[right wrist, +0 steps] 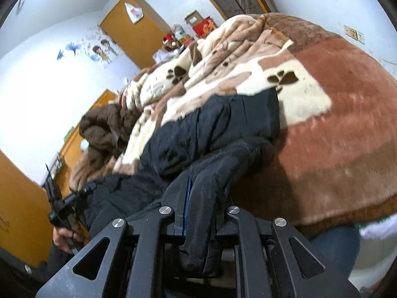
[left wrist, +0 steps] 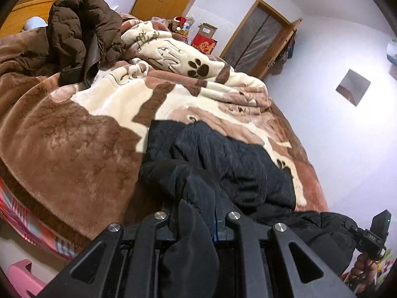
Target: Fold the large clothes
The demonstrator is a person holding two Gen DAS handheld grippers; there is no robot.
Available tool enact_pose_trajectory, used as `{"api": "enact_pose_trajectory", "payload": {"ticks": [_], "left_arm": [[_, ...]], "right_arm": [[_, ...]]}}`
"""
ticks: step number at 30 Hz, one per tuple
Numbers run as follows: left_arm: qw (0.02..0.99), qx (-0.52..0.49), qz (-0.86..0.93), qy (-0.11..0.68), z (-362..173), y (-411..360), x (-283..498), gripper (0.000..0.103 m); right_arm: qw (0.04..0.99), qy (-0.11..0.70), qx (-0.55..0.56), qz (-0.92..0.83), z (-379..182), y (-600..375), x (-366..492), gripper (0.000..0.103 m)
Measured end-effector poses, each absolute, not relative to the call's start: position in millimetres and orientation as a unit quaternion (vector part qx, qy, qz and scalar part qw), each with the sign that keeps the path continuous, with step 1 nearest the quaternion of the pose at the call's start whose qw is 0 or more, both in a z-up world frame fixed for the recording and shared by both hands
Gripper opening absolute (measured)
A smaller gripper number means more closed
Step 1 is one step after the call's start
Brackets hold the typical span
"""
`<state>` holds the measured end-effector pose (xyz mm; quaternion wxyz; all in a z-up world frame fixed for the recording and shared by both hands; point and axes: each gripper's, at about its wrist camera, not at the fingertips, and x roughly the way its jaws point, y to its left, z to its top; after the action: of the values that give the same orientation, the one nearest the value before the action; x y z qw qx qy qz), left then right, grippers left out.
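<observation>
The left gripper [left wrist: 196,213] has its fingers closed down to a narrow gap, pinching a thick fold of a black padded jacket [left wrist: 223,159]. The bunched fabric fills the space between the fingers and spills back over the gripper body toward the camera. The right gripper [right wrist: 201,208] is closed the same way, its fingers clamped on another fold of the same jacket [right wrist: 211,126], with a rounded roll of cloth hanging between them.

Both grippers point across the bed from its near edge, each tilted so that the room appears slanted. In the left wrist view, the person's right hand [left wrist: 364,270] shows at the near right, wrapped around a gripper handle. In the right wrist view, the left hand [right wrist: 64,236] shows at the near left, gripping its handle.

There is one black jacket, lying at the near edge of the bed on a plush blanket [left wrist: 82,134] in brown, cream and pink with paw prints. Its far part rests flat on the blanket, and its near part is gathered up into the two grippers. One brown padded coat [left wrist: 82,29] lies crumpled in a heap on the far left of the bed, well apart from the black jacket.
</observation>
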<state>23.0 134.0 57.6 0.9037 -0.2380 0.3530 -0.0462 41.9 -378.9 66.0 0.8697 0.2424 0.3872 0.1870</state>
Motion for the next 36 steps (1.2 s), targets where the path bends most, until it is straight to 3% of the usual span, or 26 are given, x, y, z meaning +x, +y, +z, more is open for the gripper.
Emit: {"api": "enact_pose_trajectory", "payload": {"ticks": [12,19,26,29,32,33,34,36], "left_arm": [[0.895,-0.257,-0.017,0.364,56,150,155,0.019],[0.87,-0.245,0.018,0.428,-9,147,243,0.023],[0.857,-0.25,0.018,0.451,-52,145,273,0.031],[0.854,-0.264,-0.007,0.449,-43,152,271,0.04],[0.854,-0.294,-0.03,0.428,-23,163,265,0.058],[0.857,-0.297,-0.032,0.419,-15,166,262,0.062],[0.86,-0.298,-0.031,0.413,-8,167,261,0.069],[0.863,-0.301,-0.025,0.405,6,169,256,0.071]], "right_arm": [[0.869,0.391,0.266,0.146,72,-378,195,0.014],[0.837,0.469,0.262,0.102,6,-376,293,0.02],[0.793,0.511,0.315,0.105,-51,-386,330,0.025],[0.781,0.504,0.346,0.13,-40,-398,328,0.032],[0.776,0.478,0.379,0.16,-17,-413,322,0.052],[0.781,0.465,0.384,0.163,-7,-418,319,0.063],[0.79,0.453,0.382,0.157,2,-421,318,0.066],[0.82,0.426,0.358,0.13,24,-427,308,0.066]]}}
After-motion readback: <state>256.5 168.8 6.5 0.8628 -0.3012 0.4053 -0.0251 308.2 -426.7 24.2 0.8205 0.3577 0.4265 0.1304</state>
